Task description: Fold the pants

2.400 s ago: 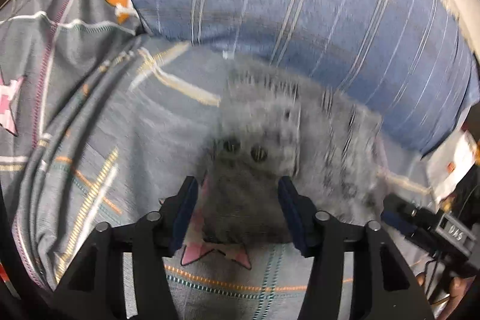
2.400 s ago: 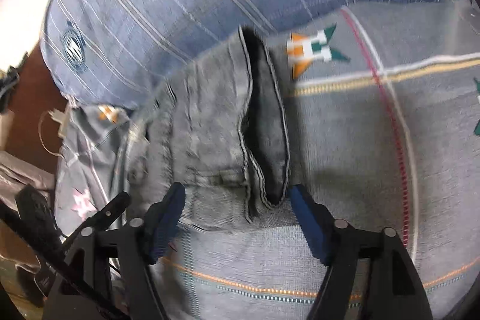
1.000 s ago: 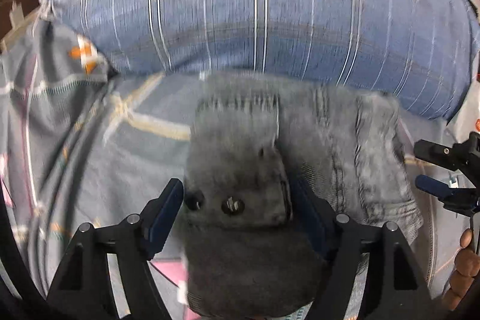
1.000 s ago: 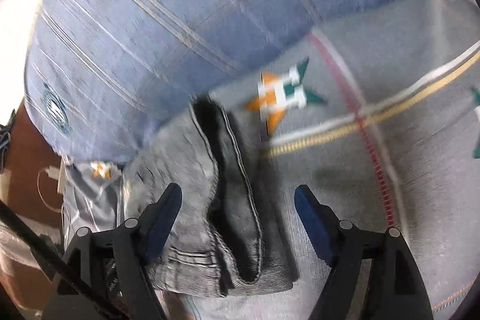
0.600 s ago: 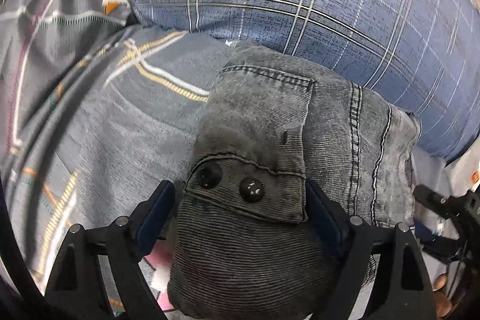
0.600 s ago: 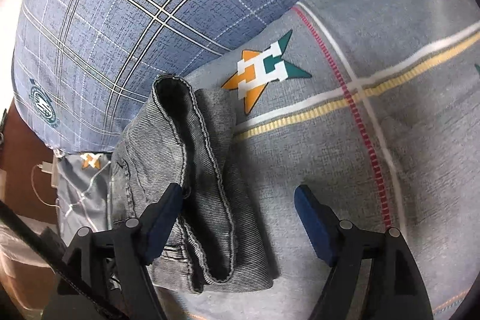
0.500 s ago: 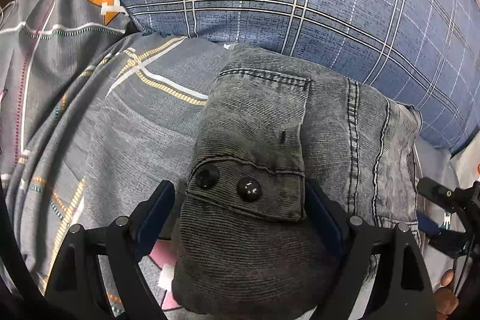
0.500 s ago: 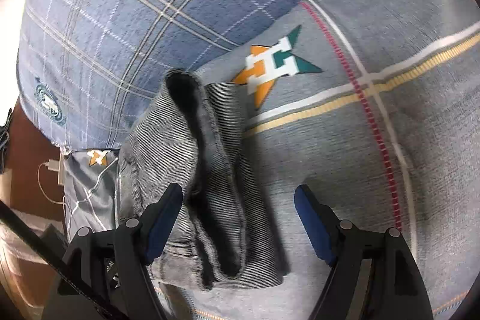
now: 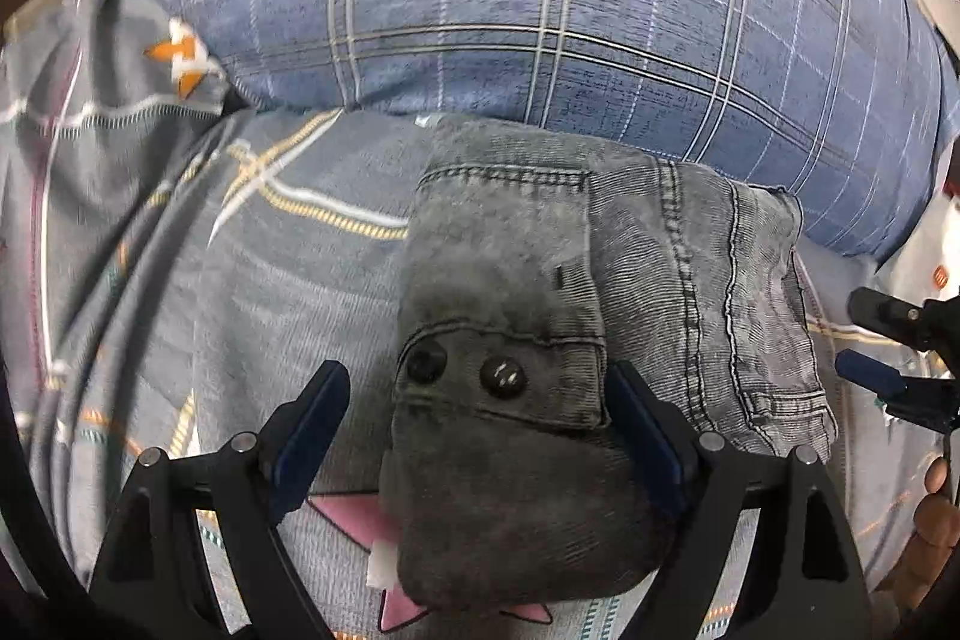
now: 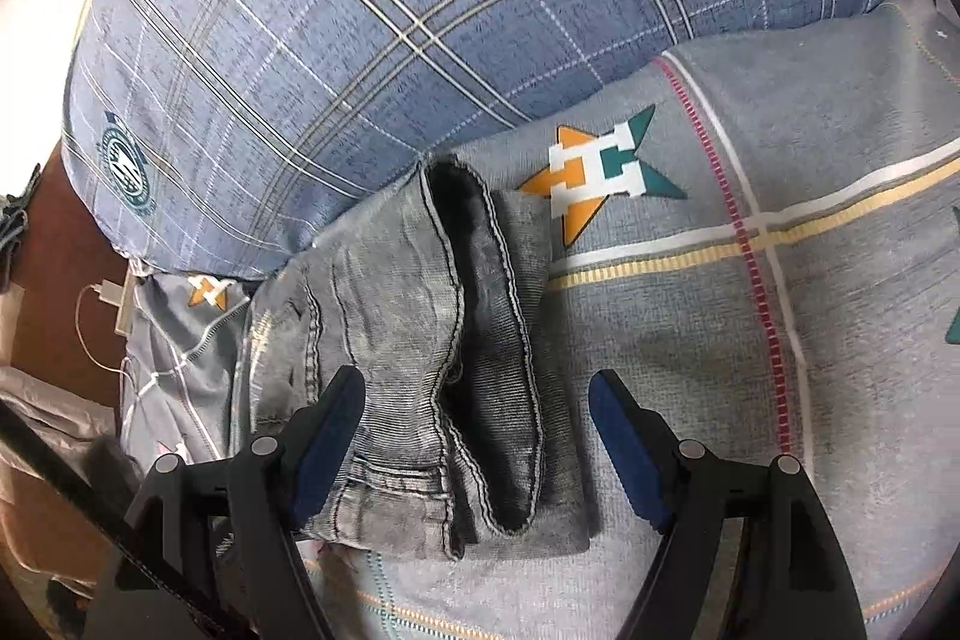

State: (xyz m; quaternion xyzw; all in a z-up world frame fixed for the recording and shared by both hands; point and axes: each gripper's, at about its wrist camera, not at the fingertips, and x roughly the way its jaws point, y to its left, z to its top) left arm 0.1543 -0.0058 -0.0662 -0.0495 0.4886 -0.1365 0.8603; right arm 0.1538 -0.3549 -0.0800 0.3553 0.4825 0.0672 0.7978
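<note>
The pants (image 9: 540, 316), grey denim folded into a thick bundle, lie on the bed sheet (image 9: 288, 292) right ahead of both claws, their far edge touching the blue plaid pillow (image 9: 540, 10) beyond. The left claw (image 9: 474, 418) stands spread wide, its blue pads either side of the bundle's near end where two dark buttons (image 9: 501, 376) sit on a flap; the right-hand pad lies against or just beside the cloth, the left-hand pad apart from it, so nothing is gripped. The right claw (image 10: 477, 430) is likewise spread, hovering over the bundle's open hem end, pads clear of the fabric.

No writing can be read. The pillow carries a round teal crest (image 10: 126, 166), its lettering too small to make out. The sheet is grey with white, yellow and red lines and an orange, white and teal star emblem (image 10: 600, 172) ahead and to the right of the right claw. To that claw's left, past the bed edge, a white cable and plug (image 10: 105, 295) lie on a brown surface
</note>
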